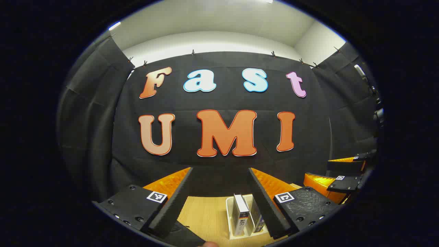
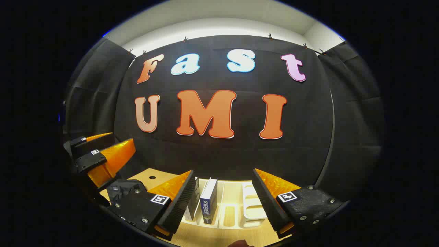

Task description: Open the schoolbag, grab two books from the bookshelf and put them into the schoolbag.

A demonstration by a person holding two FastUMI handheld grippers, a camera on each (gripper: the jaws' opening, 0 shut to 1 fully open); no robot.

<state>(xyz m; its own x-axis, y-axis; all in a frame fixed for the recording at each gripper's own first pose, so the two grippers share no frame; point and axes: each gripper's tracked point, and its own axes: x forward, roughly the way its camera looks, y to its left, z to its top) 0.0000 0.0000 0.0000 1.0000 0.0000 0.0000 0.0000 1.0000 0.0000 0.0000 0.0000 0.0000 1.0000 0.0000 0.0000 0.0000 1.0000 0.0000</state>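
Observation:
My left gripper (image 1: 220, 169) is open above the wooden table, with nothing between its fingers. Ahead of it a white slotted bookshelf (image 1: 229, 219) holds two upright books (image 1: 240, 212). In the right gripper view my right gripper (image 2: 223, 171) is also open and empty, above the same bookshelf (image 2: 252, 206). There a dark-blue book (image 2: 209, 199) and a second book (image 2: 192, 202) stand in its left slots. A dark schoolbag (image 2: 118, 190) lies on the table to the left, partly hidden behind a finger. Each view shows the other gripper off to the side: right gripper (image 1: 320, 169), left gripper (image 2: 121, 137).
The light wooden table (image 1: 205, 216) runs up to the booth's black cloth wall close behind the bookshelf. A small round hole (image 2: 152, 177) marks the tabletop near the schoolbag. The bookshelf's right slots (image 2: 250, 195) hold nothing.

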